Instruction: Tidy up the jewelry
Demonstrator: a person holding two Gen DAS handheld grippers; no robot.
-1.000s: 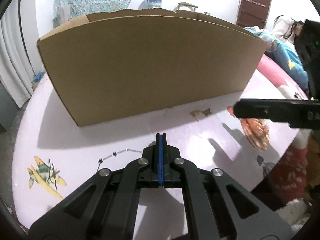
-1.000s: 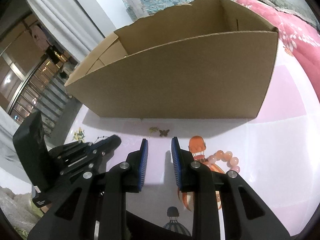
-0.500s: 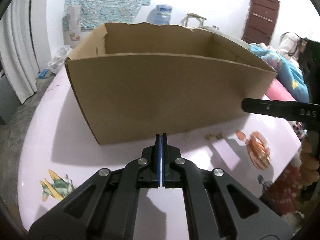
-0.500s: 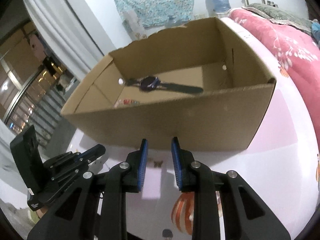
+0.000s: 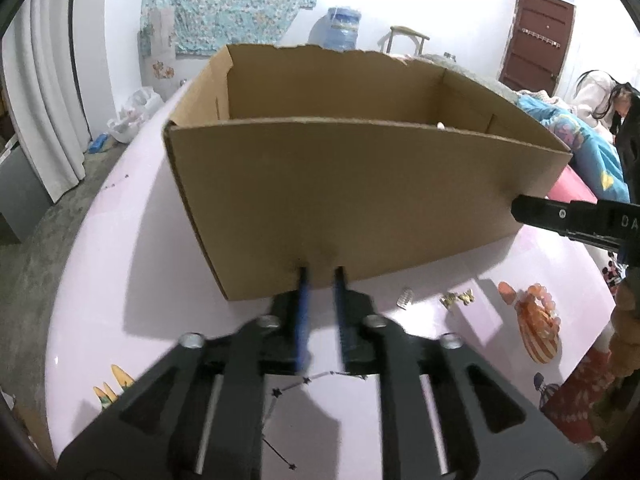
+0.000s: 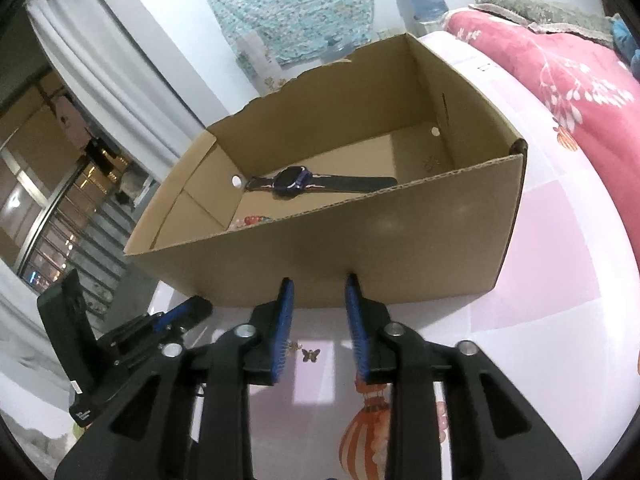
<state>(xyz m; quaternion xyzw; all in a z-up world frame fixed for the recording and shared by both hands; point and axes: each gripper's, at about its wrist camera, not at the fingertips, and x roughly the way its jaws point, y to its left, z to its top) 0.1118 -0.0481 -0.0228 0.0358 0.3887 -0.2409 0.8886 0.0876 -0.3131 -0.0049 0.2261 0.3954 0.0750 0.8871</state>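
Left of centre in the left wrist view, your left gripper [image 5: 320,280] has just been opening, jaws apart with nothing between them, before the cardboard box [image 5: 360,200]. Right of it lie a small clip [image 5: 406,298], the butterfly earrings [image 5: 458,298] and, further right, the bead bracelet [image 5: 538,312] on the pink table [image 5: 120,260]. The earrings look light, tiny and likely to skid, so pinch across the wings. The beads should be hard and rolling; take one side of the loop. In the right wrist view, your right gripper [image 6: 318,312] has also just been opening, empty. Only this view shows the watch [image 6: 296,182] inside the box.
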